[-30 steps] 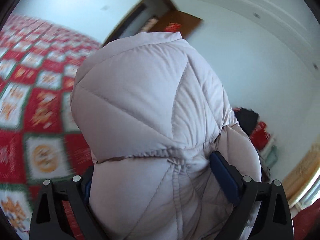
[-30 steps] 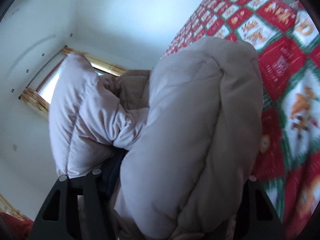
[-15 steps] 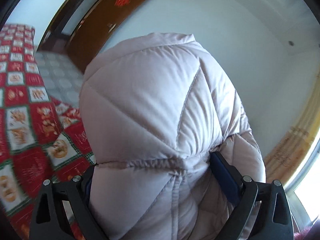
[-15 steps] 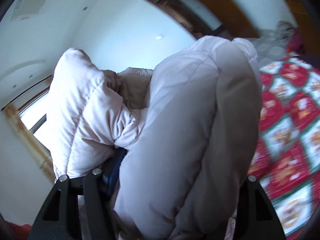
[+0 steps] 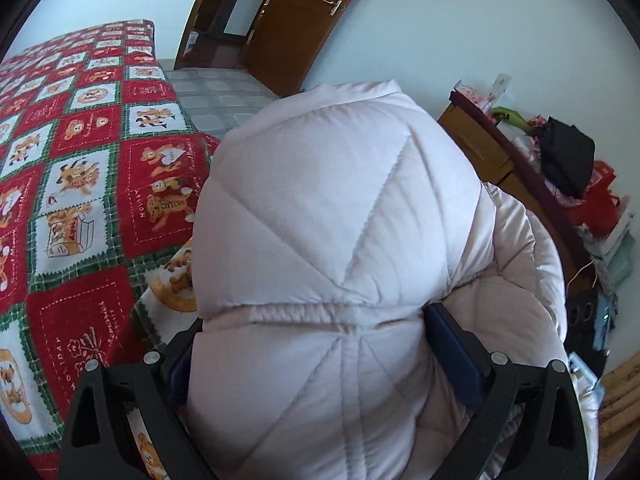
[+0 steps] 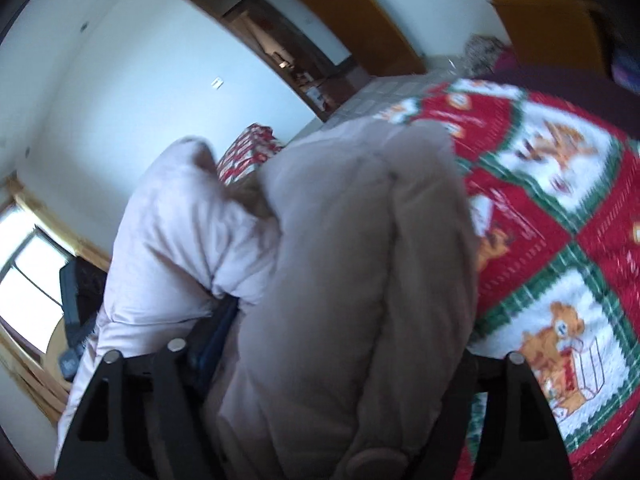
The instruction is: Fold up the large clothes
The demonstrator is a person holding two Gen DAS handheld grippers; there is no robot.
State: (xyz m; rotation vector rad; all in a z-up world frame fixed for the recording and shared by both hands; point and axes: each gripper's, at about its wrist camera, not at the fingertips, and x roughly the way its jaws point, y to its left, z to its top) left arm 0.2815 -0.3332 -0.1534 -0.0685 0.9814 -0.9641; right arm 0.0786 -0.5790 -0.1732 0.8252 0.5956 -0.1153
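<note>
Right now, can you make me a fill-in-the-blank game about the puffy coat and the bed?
1. The puffy coat is pale ____ in colour.
2. Both the left gripper and the right gripper are shut on the ____.
3. The blanket on the bed has red and white squares with little ____ pictured on them.
4. The wooden door in the left view stands ____.

Missing words: pink; coat; bears; open

"HOLIDAY" stitched on red bedspread [image 5: 80,184] squares, other lettering too small
</note>
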